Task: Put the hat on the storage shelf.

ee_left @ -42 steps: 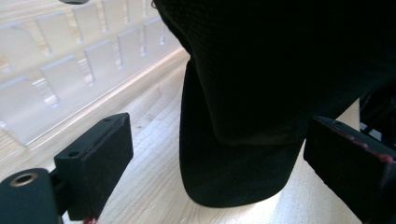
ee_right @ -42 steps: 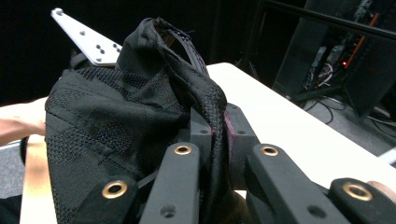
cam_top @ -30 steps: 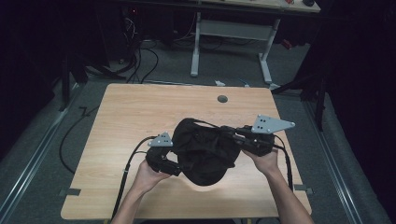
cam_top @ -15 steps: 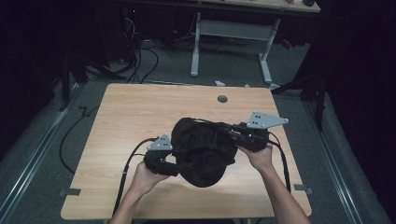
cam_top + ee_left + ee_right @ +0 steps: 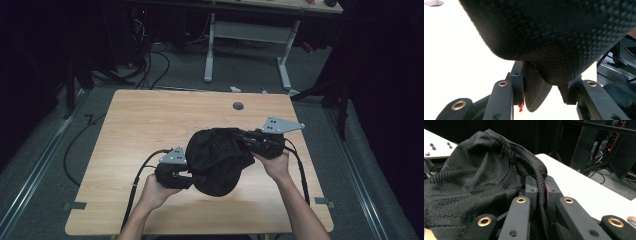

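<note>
Low in the high view, the person's two hands hold a black mesh cap (image 5: pixel 217 160) just above the wooden surface (image 5: pixel 150 115), near the frame's middle. The left claw (image 5: pixel 187 175), at the cap's lower left, has just been closing, with a fold of the cap's edge (image 5: pixel 534 95) between its jaws. The right claw (image 5: pixel 541 188) is clamped narrowly on the cap's rim. Farther up, a round hole (image 5: pixel 238 106) marks the surface.
</note>
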A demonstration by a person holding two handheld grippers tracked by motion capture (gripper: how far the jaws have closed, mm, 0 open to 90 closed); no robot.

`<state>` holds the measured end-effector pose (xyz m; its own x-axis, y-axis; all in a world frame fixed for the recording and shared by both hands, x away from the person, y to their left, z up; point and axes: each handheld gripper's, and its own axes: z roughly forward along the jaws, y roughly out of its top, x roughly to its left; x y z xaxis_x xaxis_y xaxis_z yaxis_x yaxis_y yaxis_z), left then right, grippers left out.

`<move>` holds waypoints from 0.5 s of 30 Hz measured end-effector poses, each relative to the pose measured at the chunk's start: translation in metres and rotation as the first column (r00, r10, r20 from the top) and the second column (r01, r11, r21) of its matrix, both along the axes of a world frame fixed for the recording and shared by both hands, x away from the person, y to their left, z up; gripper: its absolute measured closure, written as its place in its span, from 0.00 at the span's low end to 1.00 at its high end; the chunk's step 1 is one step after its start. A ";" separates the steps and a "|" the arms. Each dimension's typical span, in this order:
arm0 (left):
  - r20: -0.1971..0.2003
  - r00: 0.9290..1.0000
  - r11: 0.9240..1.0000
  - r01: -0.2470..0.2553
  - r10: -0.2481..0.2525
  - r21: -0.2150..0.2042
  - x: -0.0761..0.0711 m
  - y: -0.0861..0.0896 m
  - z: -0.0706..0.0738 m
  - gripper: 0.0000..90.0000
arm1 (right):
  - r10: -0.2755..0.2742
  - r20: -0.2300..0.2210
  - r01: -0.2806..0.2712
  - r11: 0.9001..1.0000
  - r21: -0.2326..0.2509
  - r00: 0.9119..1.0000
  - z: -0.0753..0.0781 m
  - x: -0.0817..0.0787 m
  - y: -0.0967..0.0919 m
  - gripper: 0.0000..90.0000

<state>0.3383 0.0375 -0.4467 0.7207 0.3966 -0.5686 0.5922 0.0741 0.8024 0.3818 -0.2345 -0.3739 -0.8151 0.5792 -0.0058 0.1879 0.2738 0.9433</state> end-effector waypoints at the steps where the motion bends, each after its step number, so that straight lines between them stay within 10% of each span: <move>1: 0.001 1.000 1.000 0.002 -0.002 0.000 -0.001 0.001 0.001 0.70 | 0.001 0.001 -0.001 1.000 0.004 1.000 0.000 0.000 0.000 0.93; 15: 0.008 1.000 1.000 0.006 -0.006 0.005 -0.004 0.002 0.005 0.76 | -0.050 -0.055 0.051 0.999 0.016 0.997 -0.003 0.010 -0.005 0.70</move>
<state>0.3339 0.0391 -0.4415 0.7277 0.3950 -0.5608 0.5860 0.0670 0.8076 0.3921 -0.2397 -0.3770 -0.7837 0.6192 0.0483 0.2524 0.2465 0.9357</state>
